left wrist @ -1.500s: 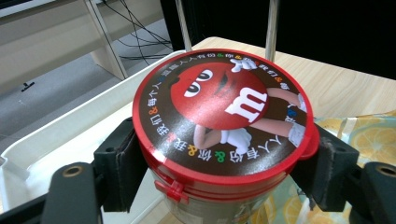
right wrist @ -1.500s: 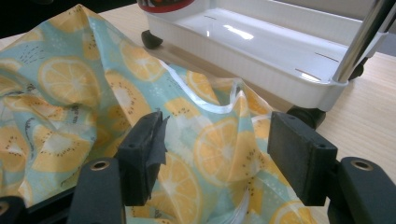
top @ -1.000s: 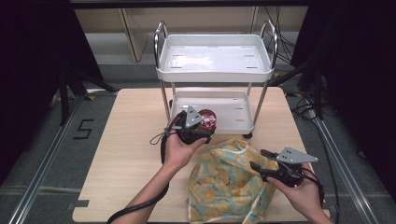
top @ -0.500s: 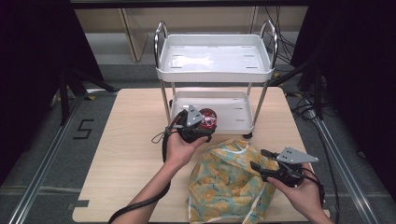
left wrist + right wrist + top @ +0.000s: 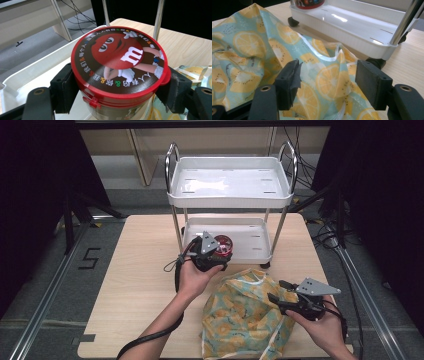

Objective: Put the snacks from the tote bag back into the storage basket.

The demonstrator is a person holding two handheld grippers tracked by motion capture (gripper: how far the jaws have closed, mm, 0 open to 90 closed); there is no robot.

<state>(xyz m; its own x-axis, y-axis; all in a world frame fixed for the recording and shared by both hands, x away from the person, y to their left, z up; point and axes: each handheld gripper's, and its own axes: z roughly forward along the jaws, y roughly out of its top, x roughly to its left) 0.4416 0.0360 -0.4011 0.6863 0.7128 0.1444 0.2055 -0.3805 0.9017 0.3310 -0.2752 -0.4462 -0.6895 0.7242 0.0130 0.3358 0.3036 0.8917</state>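
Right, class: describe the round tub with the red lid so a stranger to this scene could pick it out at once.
Start at the white two-shelf cart standing on the wooden table. Look at the left end of its lower shelf, where the left tongs clamp a round tub from both sides. Its red lid carries a red cartoon candy face with a white letter m, unlike the lemon-print bag lying nearby.
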